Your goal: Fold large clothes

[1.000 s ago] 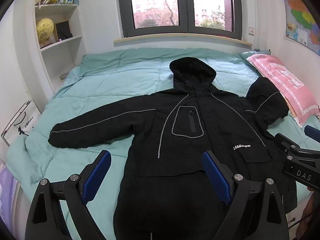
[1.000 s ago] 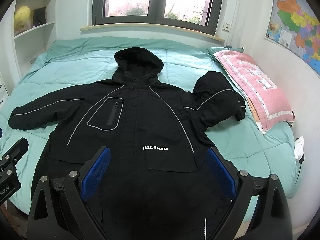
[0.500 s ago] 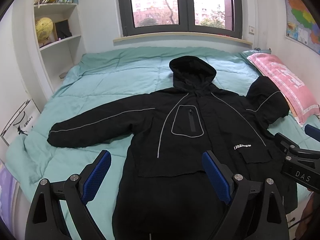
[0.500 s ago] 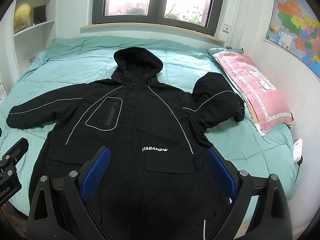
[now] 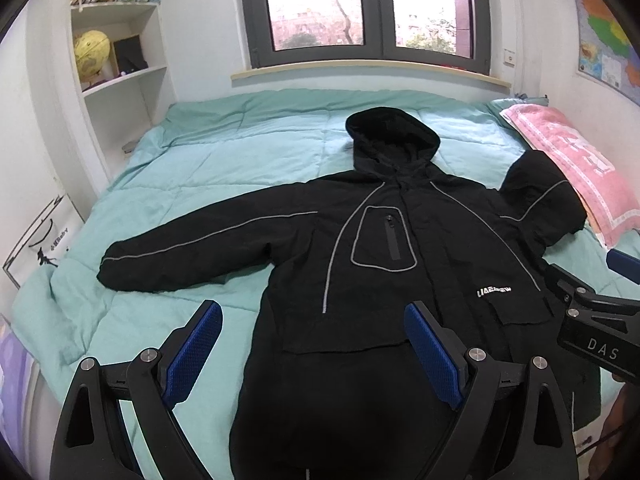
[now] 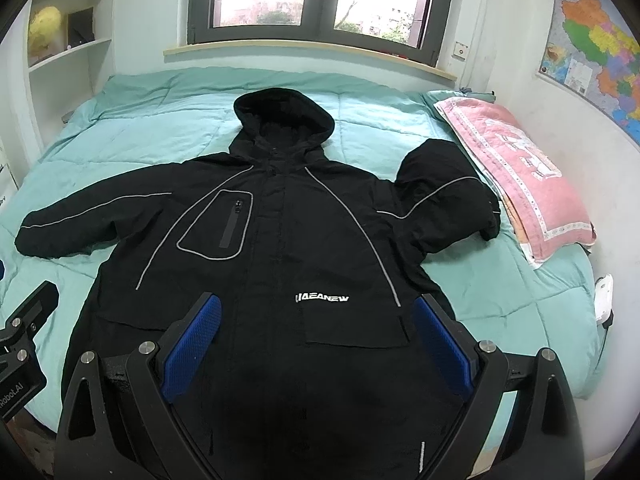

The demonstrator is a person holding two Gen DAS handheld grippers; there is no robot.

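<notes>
both tongs, left (image 5: 314, 350) and right (image 6: 316, 342), hang wide open and empty over the black hooded jacket (image 6: 280, 248) on the bed (image 5: 208, 168). its right sleeve (image 6: 444, 196) is bunched against the pink pillow (image 6: 520, 176), so a careless pinch there could drag the padded fabric crooked.

One black jacket (image 6: 280, 248), one pink pillow (image 6: 516, 168), one globe (image 5: 91, 54), one wall map (image 6: 592, 44) and two grippers are showing: left gripper (image 5: 314, 354), right gripper (image 6: 318, 346).

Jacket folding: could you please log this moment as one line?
jacket: flat on bed, unfolded | left gripper: open, empty | right gripper: open, empty
</notes>
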